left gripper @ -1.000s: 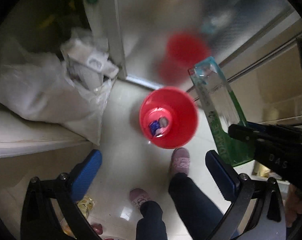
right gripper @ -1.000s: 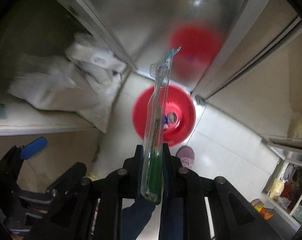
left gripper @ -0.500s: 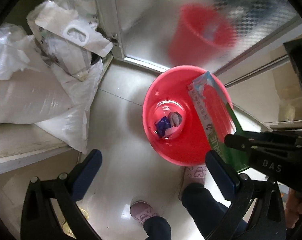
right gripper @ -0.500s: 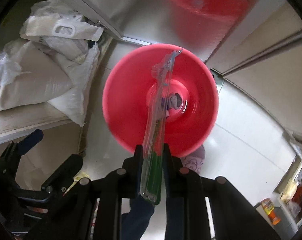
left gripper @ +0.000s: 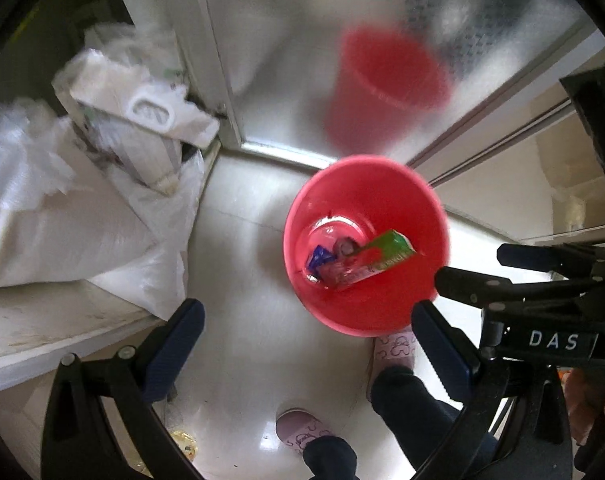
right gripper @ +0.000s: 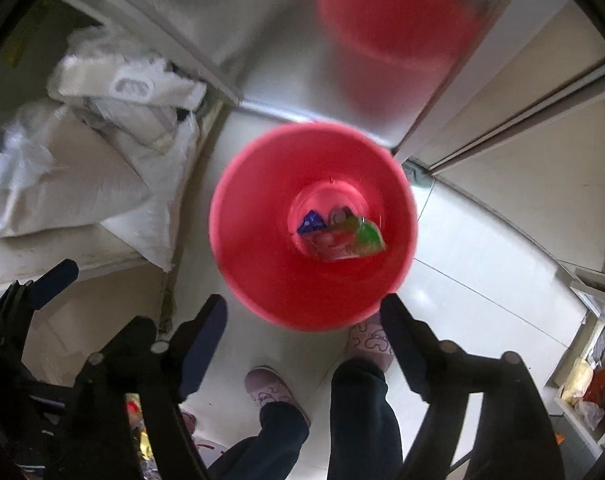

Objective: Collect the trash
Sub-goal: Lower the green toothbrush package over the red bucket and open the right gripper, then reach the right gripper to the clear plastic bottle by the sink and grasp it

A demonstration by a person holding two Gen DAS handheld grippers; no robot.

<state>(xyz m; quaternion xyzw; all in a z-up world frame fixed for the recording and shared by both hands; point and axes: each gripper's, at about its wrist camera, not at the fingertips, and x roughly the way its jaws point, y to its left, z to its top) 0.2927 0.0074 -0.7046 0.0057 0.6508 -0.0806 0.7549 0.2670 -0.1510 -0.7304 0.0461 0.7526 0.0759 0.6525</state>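
green toothpaste box (right gripper: 366, 236) lies in the bottom of the red bin (right gripper: 262, 272), mid-frame, above the right hand-held gripper (right gripper: 302, 320), whose jaws have just been opening, now wide and empty. left hand-held gripper (left gripper: 306, 332) wide too, empty.

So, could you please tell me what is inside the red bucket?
Inside the red bucket lie a green-and-clear package, a blue wrapper and another small scrap. Anything beneath them is covered.
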